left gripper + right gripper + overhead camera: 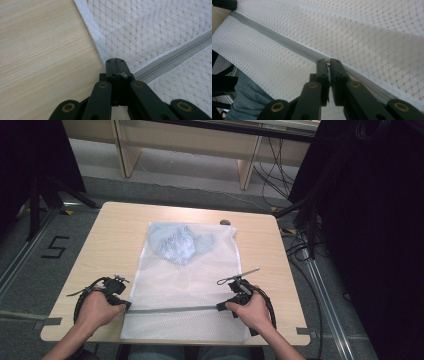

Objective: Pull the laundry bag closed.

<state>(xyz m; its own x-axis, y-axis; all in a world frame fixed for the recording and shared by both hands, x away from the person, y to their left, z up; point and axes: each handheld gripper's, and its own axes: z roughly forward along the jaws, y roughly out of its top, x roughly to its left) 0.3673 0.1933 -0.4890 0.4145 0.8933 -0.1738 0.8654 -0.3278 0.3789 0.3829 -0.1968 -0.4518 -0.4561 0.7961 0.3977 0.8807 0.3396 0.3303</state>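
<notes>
Forearms and hands come in at 6 o'clock of the high view, each holding a gripper at the near end of a white mesh laundry bag lying flat on the counter.

Bag: long axis runs 12 to 6 o'clock, near end hanging just over the counter's near edge. A grey zipper crosses it from 9 to 3 o'clock near that end. A pale blue garment is seen inside, toward 12 o'clock.

Left gripper: jaws pressed together at the zipper's 9 o'clock end, on the bag's left hem; in the left gripper view a speck of white fabric shows between them, so the bag edge is judged pinched.

Right gripper: jaws nearly closed on the zipper line toward 3 o'clock; in the right gripper view a small brass-coloured bit sits between the tips, likely the zipper pull, though this cannot be told for sure.

Progress, judged: garment is already loaded and the bag is anchored at one end. The zipper looks closed between the two grippers; whether any stretch remains open cannot be told. A small dark object sits at the counter's far edge, well apart from the work.
</notes>
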